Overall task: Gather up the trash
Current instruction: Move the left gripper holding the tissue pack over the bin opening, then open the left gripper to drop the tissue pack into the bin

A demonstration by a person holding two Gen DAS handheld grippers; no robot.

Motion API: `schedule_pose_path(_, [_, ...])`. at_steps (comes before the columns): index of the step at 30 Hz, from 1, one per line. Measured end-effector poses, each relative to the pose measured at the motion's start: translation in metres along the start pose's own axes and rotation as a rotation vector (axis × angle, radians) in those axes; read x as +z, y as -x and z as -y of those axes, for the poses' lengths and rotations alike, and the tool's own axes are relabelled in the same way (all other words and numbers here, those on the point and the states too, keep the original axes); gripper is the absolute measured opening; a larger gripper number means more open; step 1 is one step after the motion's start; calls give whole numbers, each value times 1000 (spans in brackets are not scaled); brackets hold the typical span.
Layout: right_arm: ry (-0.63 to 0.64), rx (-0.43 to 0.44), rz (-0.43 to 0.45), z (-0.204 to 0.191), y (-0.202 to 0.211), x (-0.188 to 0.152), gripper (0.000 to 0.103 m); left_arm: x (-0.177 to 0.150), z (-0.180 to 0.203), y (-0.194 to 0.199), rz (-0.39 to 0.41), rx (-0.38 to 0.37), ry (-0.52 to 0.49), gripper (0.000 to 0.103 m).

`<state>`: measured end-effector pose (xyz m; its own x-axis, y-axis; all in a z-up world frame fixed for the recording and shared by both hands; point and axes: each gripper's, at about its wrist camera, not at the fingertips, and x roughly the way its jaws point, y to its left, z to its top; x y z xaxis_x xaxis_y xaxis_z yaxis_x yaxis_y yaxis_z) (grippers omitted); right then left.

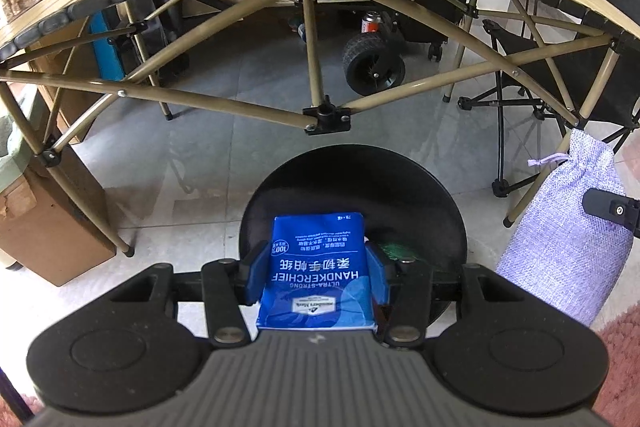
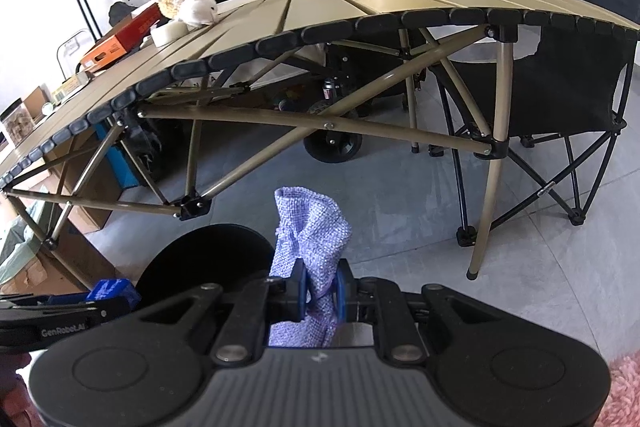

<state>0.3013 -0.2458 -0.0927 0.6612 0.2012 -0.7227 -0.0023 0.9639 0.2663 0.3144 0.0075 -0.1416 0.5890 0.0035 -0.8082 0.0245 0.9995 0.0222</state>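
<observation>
Left gripper point(image 1: 316, 267) clamped on blue handkerchief pack point(image 1: 318, 271) above black bin point(image 1: 420, 195); right gripper point(image 2: 322, 291) pinching lilac drawstring pouch point(image 2: 310, 231) just right.

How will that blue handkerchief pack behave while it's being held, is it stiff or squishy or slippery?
The blue handkerchief pack probably gives a little: it looks like a soft plastic-wrapped tissue pack, yet keeps its flat shape between the left gripper fingers. Likely light for its size. The glossy wrap may be slippery, so it could slide if the grip eases.
</observation>
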Motion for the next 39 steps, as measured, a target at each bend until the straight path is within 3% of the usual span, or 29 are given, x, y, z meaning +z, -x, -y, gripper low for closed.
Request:
schedule_pose_path(23, [-30, -34, -29, 7, -17, 6, 14, 26, 31, -37, -105, -35, 23, 52])
schedule_pose_path(25, [-30, -35, -29, 7, -17, 6, 14, 26, 32, -37, -104, -28, 20, 61])
schedule_pose_path(26, [-31, -35, -29, 8, -17, 5, 14, 26, 32, -36, -100, -24, 20, 75])
schedule_pose_path(29, [-33, -36, -28, 8, -18, 5, 14, 27, 32, -33, -80, 2, 27, 102])
schedule_pose_path(39, [-26, 10, 20, -6, -12, 9, 14, 26, 13, -24, -69, 21, 59, 102])
